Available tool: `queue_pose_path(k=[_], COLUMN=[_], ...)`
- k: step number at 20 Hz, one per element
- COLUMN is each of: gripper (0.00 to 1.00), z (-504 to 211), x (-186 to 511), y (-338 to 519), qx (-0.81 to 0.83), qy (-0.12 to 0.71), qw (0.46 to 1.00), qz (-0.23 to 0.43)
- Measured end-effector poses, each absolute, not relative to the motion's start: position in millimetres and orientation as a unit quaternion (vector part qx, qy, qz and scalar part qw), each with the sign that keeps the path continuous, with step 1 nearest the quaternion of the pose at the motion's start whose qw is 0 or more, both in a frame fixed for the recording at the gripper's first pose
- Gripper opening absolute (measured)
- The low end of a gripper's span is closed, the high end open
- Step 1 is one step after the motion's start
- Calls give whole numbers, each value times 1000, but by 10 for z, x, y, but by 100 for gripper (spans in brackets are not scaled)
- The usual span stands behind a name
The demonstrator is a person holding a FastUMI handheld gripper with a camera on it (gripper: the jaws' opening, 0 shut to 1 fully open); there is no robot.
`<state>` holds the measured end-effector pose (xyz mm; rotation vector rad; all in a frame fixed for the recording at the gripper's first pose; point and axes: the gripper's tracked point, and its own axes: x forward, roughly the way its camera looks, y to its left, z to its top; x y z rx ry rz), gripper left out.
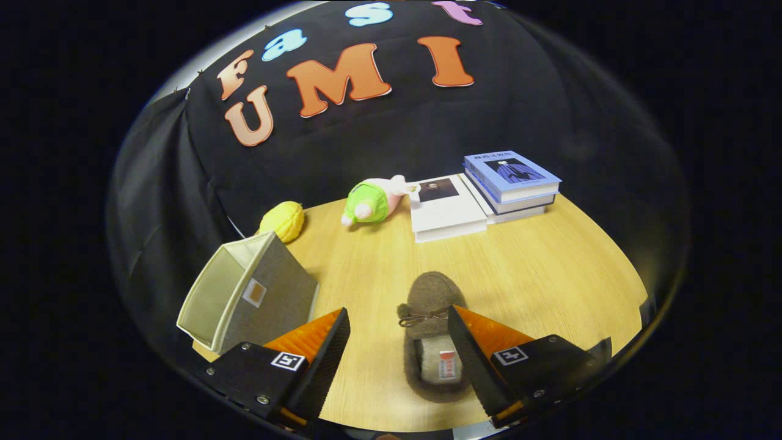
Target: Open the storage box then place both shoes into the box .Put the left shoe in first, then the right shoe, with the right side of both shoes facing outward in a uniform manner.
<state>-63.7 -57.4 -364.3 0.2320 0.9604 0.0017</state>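
Observation:
A grey-brown slipper (431,305) with a small bow lies on the wooden table (537,269), toe pointing away, its heel end between my fingertips and close against the right one. My gripper (398,324) is open, fingers wide apart, neither pressing on the shoe. The grey fabric storage box (263,293) stands to the left of the left finger, its cream-lined opening turned to the left; its inside is empty as far as I can see.
Beyond the slipper, at the table's back, a white book (445,211) lies next to a stack of blue books (510,183). A green and pink plush toy (369,200) and a yellow plush (282,221) lie back left.

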Motion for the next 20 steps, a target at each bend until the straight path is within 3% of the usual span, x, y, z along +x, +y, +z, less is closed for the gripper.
queue_pose_path(k=[9, 15, 17, 20], gripper=[95, 85, 80, 61], z=[-4351, -4678, -4711, -4764], x=[-955, -941, -889, -828], y=[-863, -894, -943, -907], qx=[83, 99, 110, 133], qy=[528, 550, 548, 550], qw=[845, 829, 829, 825], qz=[9, 14, 9, 13])
